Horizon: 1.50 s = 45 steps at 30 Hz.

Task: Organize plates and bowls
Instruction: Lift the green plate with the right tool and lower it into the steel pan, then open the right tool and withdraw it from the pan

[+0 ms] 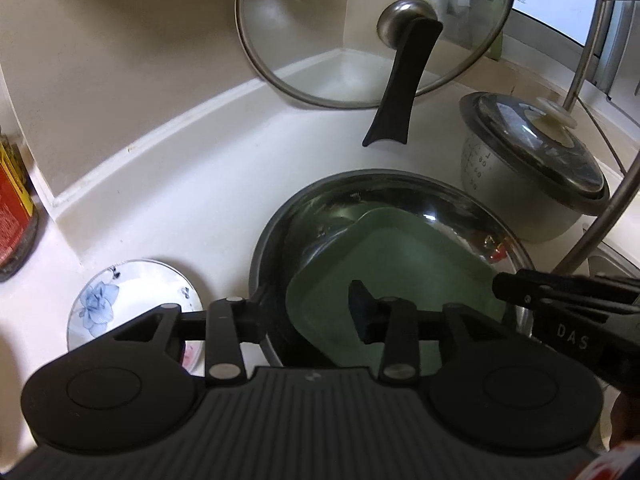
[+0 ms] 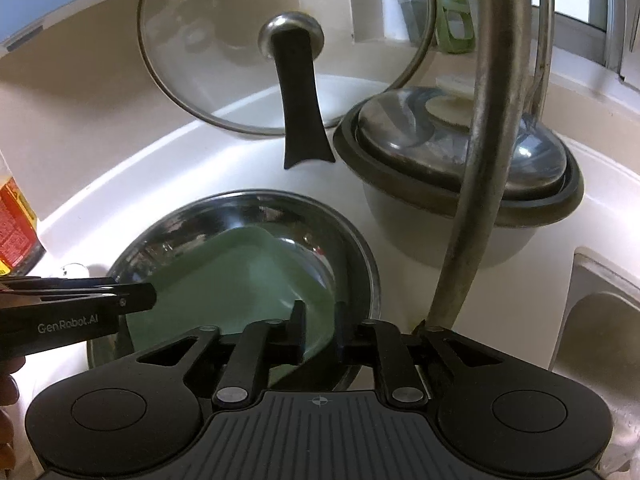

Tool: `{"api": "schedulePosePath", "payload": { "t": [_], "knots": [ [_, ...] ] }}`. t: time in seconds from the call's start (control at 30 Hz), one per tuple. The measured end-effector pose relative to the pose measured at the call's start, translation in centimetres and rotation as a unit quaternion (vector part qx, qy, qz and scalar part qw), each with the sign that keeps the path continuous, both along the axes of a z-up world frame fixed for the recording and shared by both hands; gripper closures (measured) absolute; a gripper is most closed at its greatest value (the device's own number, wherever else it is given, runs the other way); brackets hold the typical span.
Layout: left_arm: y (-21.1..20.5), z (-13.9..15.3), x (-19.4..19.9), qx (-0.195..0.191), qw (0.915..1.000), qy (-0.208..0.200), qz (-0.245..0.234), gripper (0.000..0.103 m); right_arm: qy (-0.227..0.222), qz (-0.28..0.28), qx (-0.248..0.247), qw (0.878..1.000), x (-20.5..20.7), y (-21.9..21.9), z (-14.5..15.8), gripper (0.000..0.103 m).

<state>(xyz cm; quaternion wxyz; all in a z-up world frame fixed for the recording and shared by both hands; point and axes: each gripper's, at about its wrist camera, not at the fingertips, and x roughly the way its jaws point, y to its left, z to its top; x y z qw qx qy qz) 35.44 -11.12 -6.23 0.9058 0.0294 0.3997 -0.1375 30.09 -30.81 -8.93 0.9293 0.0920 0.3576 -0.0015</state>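
**Status: green plate set in steel basin, grippers loosened**

Progress. I judge the task to be partly done. The green plate (image 1: 394,276) lies inside the steel basin (image 1: 460,204), so one item looks placed. The floral plate (image 1: 120,296) sits alone on the white counter (image 1: 192,184), at about 9 o'clock from the basin in the left wrist view, and appears unsorted. I see no bowls apart from the basin itself; whether more dishes wait outside the frames I cannot tell.

Gripper state. My left gripper (image 1: 310,316) is spread part way. Its near fingers straddle the basin rim and the plate's near-left edge, and I see no pad pressing on either. My right gripper (image 2: 320,330) is also slightly parted, with the plate's near-right edge standing in the gap between its fingers. Neither gripper appears to pinch the plate, though contact on the hidden faces cannot be ruled out.

Appearance of the task item. The green plate is squarish with rounded corners and a shallow raised lip, matt and plain. It rests tilted, leaning on the basin's curved wall rather than flat. The basin is polished metal with a dark rim.

Surroundings. A glass lid (image 1: 312,32) leans against the wall at 12 o'clock. A lidded pot (image 1: 532,168) stands at 2 o'clock, beside a curved metal pipe (image 2: 480,160).
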Motion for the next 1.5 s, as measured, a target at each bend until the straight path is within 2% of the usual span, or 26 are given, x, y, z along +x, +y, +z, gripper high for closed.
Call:
{"api": "schedulePosePath", "payload": {
  "t": [0.03,0.13,0.53,1.07,1.5],
  "knots": [
    [0.1,0.2,-0.1,-0.001,1.0000,-0.001,0.000,0.065,-0.005,0.000,0.000,1.000,-0.2,0.0,0.2,0.067],
    [0.4,0.9,-0.6,-0.010,0.9999,-0.001,0.002,0.063,-0.024,0.002,0.009,1.000,-0.9,-0.1,1.0,0.050],
    [3.2,4.2,-5.0,-0.015,0.9997,-0.002,0.018,0.055,-0.037,0.021,0.041,0.998,-4.4,0.2,3.5,0.040],
    [6.6,5.2,-11.7,-0.014,0.9987,0.009,0.049,0.049,-0.020,0.065,0.052,0.996,-9.4,3.1,3.9,0.035],
    [6.8,5.0,-15.2,-0.012,0.9986,0.010,0.051,0.048,0.000,0.101,0.054,0.993,-12.3,4.4,3.5,0.033]
  ]
}}
